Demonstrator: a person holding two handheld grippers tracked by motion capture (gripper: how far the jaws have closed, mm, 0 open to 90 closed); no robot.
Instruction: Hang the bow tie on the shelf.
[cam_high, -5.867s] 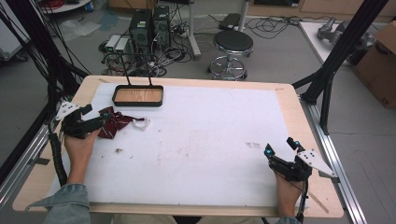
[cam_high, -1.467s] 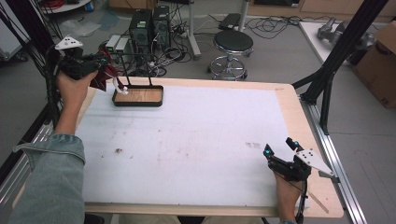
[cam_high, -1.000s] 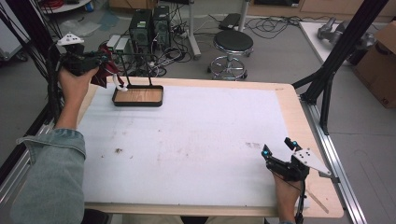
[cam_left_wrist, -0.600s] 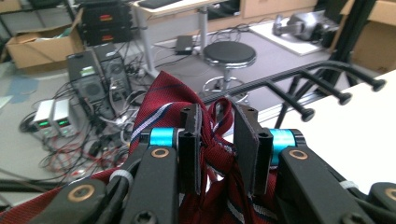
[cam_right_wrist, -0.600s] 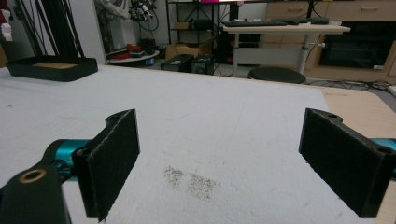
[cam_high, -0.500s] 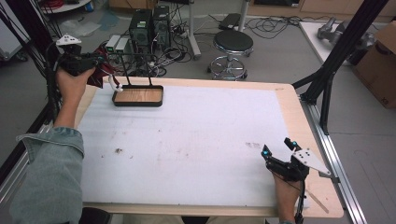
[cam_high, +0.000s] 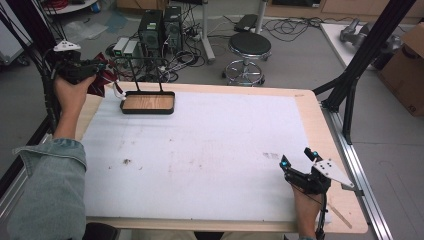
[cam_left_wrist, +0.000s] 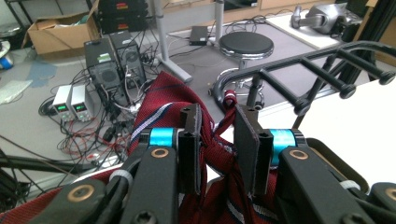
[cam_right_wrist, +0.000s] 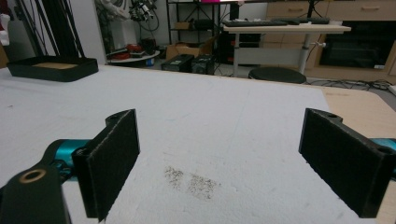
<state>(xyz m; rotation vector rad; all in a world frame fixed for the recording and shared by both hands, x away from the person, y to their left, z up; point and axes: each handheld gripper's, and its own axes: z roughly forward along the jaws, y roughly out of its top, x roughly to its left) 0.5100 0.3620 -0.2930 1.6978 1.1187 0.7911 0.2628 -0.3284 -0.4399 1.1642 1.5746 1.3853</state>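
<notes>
A dark red striped tie (cam_high: 102, 78) hangs in the air beyond the table's far left corner, with my left gripper (cam_high: 101, 69) shut on it. In the left gripper view the tie (cam_left_wrist: 159, 100) is bunched between the jaws of the left gripper (cam_left_wrist: 215, 117), and the black rack's top bars (cam_left_wrist: 299, 70) run just past the tips to the right. The rack (cam_high: 136, 60) rises from a black tray with a wooden floor (cam_high: 148, 103) at the table's far left. My right gripper (cam_high: 296, 157) rests open near the front right edge, and the right gripper (cam_right_wrist: 219, 154) holds nothing between its jaws.
A white mat (cam_high: 210, 145) covers the table, with dark specks (cam_high: 125, 161) at the left and a smudge (cam_right_wrist: 191, 179) before the right gripper. Behind the table stand computer cases (cam_high: 160, 25) and a stool (cam_high: 249, 47). Black frame struts (cam_high: 350, 85) flank the right side.
The left gripper lifted the tie off the table's left side up to the rack, then drifted slightly left over the last second. The right gripper stayed put.
</notes>
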